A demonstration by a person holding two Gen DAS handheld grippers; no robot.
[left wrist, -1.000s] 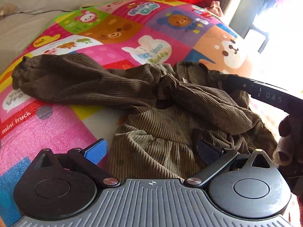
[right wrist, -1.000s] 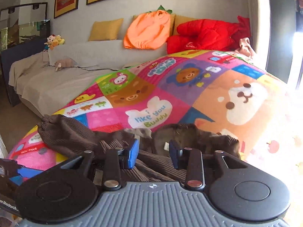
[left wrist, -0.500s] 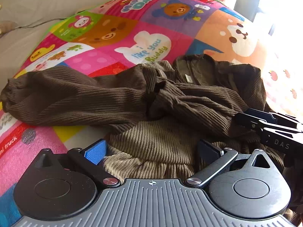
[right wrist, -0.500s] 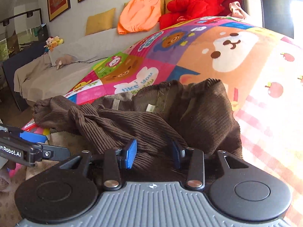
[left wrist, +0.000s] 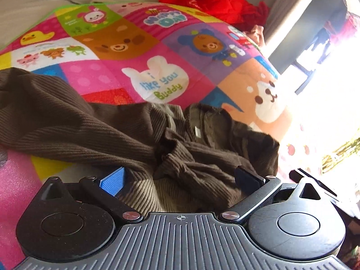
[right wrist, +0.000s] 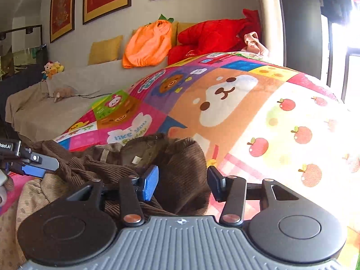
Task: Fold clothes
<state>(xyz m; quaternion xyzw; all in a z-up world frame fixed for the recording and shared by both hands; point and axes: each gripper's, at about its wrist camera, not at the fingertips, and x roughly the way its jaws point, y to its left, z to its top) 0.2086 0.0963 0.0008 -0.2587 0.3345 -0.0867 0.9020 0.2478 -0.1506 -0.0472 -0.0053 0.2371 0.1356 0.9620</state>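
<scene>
A brown ribbed sweater [left wrist: 94, 132] lies crumpled on the colourful cartoon blanket [left wrist: 139, 51], one sleeve stretched out to the left and the collar with a white label at the middle. My left gripper [left wrist: 180, 177] is open, its jaws wide over the sweater's lower body. In the right wrist view the sweater [right wrist: 182, 168] lies bunched at the lower left. My right gripper [right wrist: 182, 182] is open, with sweater cloth lying between its jaws. The left gripper's fingers [right wrist: 33, 164] show at the left edge there.
A grey sofa [right wrist: 67, 94] stands behind the blanket with an orange pumpkin garment [right wrist: 148, 42], a red jacket [right wrist: 211, 38], yellow cushions and soft toys. A bright window [right wrist: 344, 51] is at the right. The blanket [right wrist: 281, 117] runs on to the right with an apple print.
My right gripper has opened wider. Both grippers have shifted over the sweater; the left one has come in closer and turned right.
</scene>
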